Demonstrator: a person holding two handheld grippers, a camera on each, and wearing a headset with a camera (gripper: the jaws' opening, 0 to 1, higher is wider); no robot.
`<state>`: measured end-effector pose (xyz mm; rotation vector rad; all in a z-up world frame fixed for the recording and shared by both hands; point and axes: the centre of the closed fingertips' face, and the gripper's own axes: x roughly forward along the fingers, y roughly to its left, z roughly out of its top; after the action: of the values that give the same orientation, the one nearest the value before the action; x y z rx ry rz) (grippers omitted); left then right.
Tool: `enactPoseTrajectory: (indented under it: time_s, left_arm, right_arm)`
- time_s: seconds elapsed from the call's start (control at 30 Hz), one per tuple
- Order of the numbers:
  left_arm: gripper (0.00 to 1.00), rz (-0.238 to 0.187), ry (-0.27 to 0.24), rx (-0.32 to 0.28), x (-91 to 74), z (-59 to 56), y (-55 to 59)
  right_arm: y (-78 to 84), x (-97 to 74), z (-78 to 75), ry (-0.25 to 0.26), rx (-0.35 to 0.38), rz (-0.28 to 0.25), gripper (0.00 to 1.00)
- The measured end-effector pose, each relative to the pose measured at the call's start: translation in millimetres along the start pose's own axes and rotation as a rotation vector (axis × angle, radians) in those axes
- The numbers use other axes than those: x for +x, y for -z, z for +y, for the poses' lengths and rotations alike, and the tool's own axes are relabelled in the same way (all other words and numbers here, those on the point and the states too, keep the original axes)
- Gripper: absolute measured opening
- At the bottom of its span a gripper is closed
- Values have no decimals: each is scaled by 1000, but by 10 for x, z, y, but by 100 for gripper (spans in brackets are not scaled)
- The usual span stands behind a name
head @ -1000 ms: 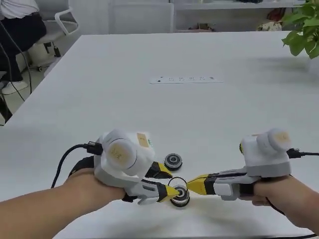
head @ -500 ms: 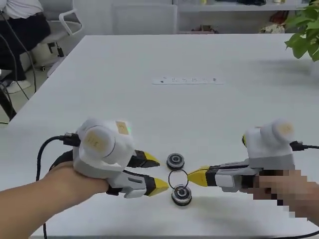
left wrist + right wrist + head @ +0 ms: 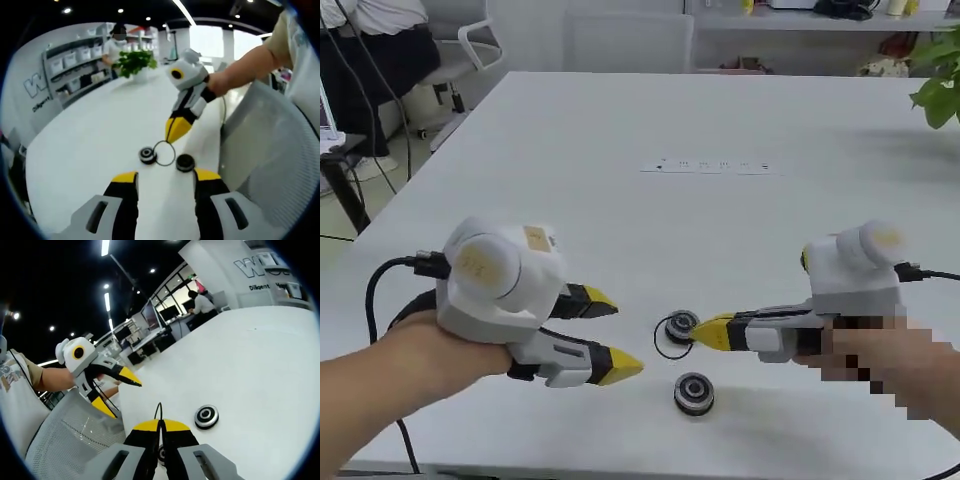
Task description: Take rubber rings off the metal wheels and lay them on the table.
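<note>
A thin black rubber ring [image 3: 669,341] hangs from the yellow tips of my right gripper [image 3: 705,333], which is shut on it, just in front of one metal wheel [image 3: 683,324]. A second wheel [image 3: 694,393] lies nearer the table's front edge, with nothing touching it. My left gripper [image 3: 617,335] is open and holds nothing, a short way left of both wheels. In the left gripper view, the ring [image 3: 164,152] dangles from the right gripper [image 3: 176,131] between the two wheels [image 3: 147,155] [image 3: 185,162]. In the right gripper view, the ring [image 3: 159,412] rises from the shut jaws beside a wheel [image 3: 206,416].
A white power strip [image 3: 712,166] lies mid-table. A green plant [image 3: 940,75] stands at the far right. An office chair [image 3: 470,50] and a seated person are beyond the far left corner. The table's front edge [image 3: 650,470] runs just below the near wheel.
My left gripper has let go of the near wheel, opened and drawn back to the left. The right gripper has pulled the ring off that wheel and carried it up toward the farther wheel.
</note>
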<state>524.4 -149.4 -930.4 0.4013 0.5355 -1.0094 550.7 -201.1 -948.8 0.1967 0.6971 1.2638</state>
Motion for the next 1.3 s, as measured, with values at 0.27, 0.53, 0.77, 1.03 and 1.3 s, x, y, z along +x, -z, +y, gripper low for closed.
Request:
enactPoseTrajectory:
  time_s: [0.27,0.53,0.77,1.03,1.3]
  left_arm:
    - [48,-1,-33,-22,-130,85,59]
    - [50,3,-58,-41,-218,134,123]
    - [50,6,-68,-51,-268,151,158]
    - [50,13,-74,-55,-294,181,192]
    - [49,15,-73,-61,-293,181,206]
  right_arm:
    - [-54,172,10,-10,-22,19,0]
    - [-14,298,-26,-4,-23,43,0]
    - [48,413,-8,9,-32,81,0]
    - [145,485,-122,42,-36,119,0]
    - [278,498,-215,70,-55,170,0]
